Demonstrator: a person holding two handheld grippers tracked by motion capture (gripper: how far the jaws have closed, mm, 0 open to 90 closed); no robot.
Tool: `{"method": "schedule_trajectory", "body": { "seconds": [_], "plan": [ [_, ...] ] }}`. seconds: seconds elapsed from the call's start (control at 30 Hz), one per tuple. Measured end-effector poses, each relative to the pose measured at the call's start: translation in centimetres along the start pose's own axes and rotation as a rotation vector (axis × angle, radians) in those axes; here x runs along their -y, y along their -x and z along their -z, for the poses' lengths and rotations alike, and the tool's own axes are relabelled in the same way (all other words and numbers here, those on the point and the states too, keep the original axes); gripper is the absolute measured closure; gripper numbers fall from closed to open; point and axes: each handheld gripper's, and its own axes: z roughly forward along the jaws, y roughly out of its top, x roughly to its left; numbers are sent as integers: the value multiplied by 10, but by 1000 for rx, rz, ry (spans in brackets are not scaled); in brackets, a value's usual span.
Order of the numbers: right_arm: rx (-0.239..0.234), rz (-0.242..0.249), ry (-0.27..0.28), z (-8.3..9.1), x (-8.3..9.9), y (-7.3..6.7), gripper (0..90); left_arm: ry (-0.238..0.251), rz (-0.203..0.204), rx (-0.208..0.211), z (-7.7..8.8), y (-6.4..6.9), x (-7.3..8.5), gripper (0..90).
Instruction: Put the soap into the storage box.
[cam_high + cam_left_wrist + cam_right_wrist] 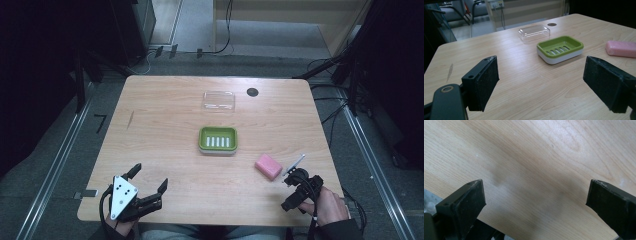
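A green soap dish [202, 138] [541, 46] with a slotted bottom sits mid-table. Its clear lid [218, 101] [534, 32] lies apart, farther back. A pink soap bar [268, 166] [621, 48] rests on the wood to the dish's front right. My left gripper [149, 177] [541, 67] stands open near the front left edge, aimed level toward the dish, with nothing between its jaws. My right gripper [292, 190] [536, 190] hovers just right of the soap, tipped down at bare wood. It is open and empty.
The wooden table [165, 125] has a small black round disc [252, 92] [552, 24] set near its back edge. Cables and dark stands ring the table on the floor. A scratch marks the wood at the left [449, 72].
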Motion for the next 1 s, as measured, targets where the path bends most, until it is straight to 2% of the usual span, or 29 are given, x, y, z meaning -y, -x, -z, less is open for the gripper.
{"method": "schedule_trajectory", "body": {
  "seconds": [0.23, 0.27, 0.4, 0.5, 0.6, 0.73, 1.0],
  "plan": [
    [17, 3, 7, 4, -9, 1, 21, -3, 3, 0, -1, 0, 0, 136],
    [18, 16, 20, 4, -11, 2, 21, -3, 3, 0, -1, 0, 0, 136],
    [24, 21, 20, 5, -13, 3, 22, -3, 3, 3, -1, 0, 0, 136],
    [21, 18, 26, 6, -14, 3, 25, -2, 1, 6, -2, 0, -1, 137],
    [17, 8, 20, 7, -15, 4, 27, -22, -15, 15, -4, 2, -1, 137],
    [20, 16, 29, 8, -20, 5, 27, -10, -1, 10, -3, 0, -1, 137],
    [21, 33, 41, 11, -32, 5, 33, -17, -13, 14, -3, 1, -1, 137]
  ]
}}
